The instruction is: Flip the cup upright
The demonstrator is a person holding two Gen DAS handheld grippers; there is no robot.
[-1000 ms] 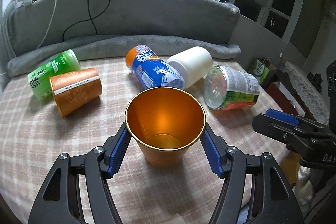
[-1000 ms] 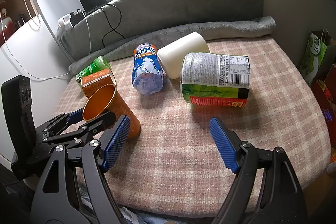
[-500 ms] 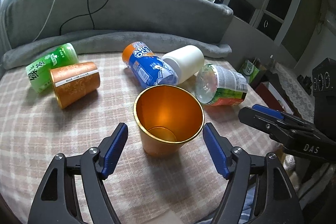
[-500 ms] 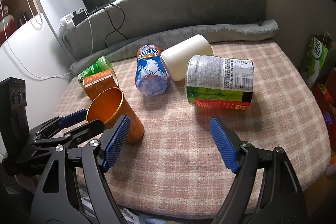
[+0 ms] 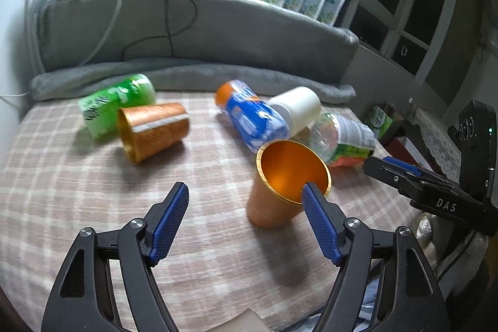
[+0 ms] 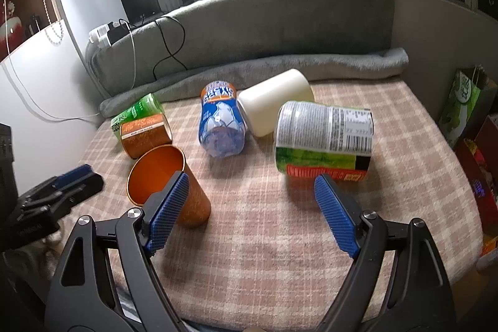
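Observation:
An orange metal cup (image 5: 286,185) stands upright on the checked cloth, mouth up; it also shows in the right wrist view (image 6: 168,185). My left gripper (image 5: 246,192) is open and empty, pulled back and to the left of the cup, whose rim sits behind the right fingertip (image 5: 311,195). My right gripper (image 6: 249,185) is open and empty, above the cloth near the front edge, with the cup behind its left finger (image 6: 169,204). A second orange cup (image 5: 152,129) lies on its side at the left.
Lying on their sides are a green can (image 5: 115,101), a blue bottle (image 5: 252,117), a white cup (image 5: 298,108) and a labelled jar (image 6: 323,139). A grey cushion (image 6: 249,30) runs along the back. The cloth's right edge (image 6: 460,176) drops off to bags beside it.
My left gripper has let go of the orange cup, drawn back and swung left. The cup stays standing upright. The right gripper has hardly moved.

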